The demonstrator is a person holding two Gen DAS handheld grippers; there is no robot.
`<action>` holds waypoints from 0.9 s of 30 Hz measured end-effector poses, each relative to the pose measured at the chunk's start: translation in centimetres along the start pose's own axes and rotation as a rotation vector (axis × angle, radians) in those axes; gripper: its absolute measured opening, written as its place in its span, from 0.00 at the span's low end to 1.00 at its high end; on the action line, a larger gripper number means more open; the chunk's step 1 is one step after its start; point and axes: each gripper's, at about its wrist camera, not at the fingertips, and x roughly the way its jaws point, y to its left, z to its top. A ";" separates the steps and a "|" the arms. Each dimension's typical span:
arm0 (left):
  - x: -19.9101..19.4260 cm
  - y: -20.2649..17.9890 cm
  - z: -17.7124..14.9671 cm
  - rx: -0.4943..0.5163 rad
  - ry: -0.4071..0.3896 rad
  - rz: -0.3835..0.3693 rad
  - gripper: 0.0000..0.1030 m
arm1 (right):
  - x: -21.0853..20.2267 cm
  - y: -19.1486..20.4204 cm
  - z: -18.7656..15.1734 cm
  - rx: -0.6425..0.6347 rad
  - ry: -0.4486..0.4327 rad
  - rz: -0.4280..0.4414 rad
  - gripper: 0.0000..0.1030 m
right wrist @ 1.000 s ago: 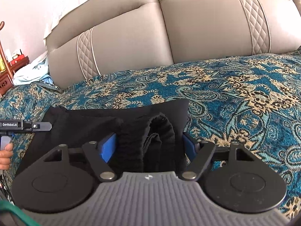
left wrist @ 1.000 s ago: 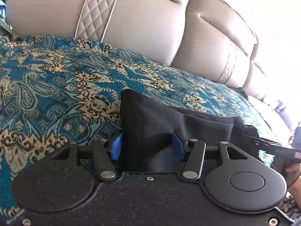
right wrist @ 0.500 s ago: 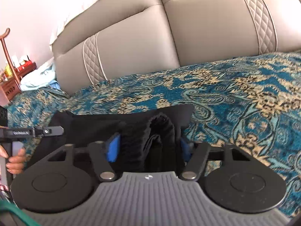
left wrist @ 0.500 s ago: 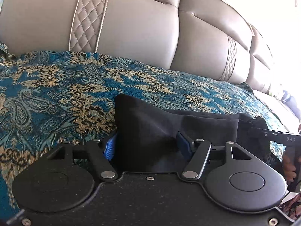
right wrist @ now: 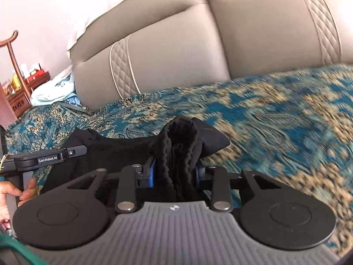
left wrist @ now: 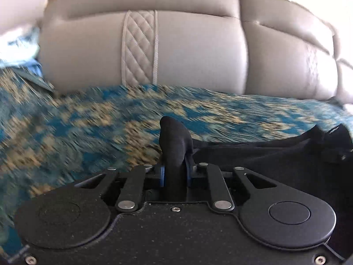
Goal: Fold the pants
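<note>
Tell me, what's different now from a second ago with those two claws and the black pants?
Both have pinched in. The left gripper is closing on a corner of the black pants, bunching it into a narrow ridge. The right gripper is closing on the gathered waistband. The pants still lie on the patterned bedspread before the headboard.

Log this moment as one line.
step: grasp pants | left tool: closing on corner | right tool: closing on waistband | surface: bedspread

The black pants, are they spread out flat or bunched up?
Bunched up. The black pants stand in thick ruffled folds between the right gripper jaws, which are closing on them.
</note>
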 end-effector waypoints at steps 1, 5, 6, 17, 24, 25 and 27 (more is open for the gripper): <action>0.3 0.2 0.4 -0.004 0.002 0.018 0.16 | 0.6 0.5 0.3 -0.003 -0.001 -0.012 0.34; 1.9 2.0 2.7 -0.024 -0.003 0.065 0.16 | 3.4 2.2 2.3 0.004 -0.005 -0.043 0.34; 2.3 2.4 3.3 -0.011 -0.008 0.080 0.16 | 4.1 2.8 2.9 -0.002 -0.011 -0.044 0.33; 8.2 6.1 7.5 -0.004 -0.004 0.165 0.16 | 11.3 5.9 6.7 0.014 -0.046 -0.102 0.33; 10.7 6.7 7.0 -0.007 0.022 0.166 0.17 | 12.6 6.0 6.4 -0.035 -0.049 -0.158 0.37; 10.9 6.9 6.9 -0.014 0.030 0.163 0.18 | 12.6 5.8 6.3 -0.027 -0.047 -0.161 0.38; 11.3 7.2 6.8 -0.027 0.045 0.161 0.21 | 12.8 5.8 6.2 -0.023 -0.048 -0.172 0.40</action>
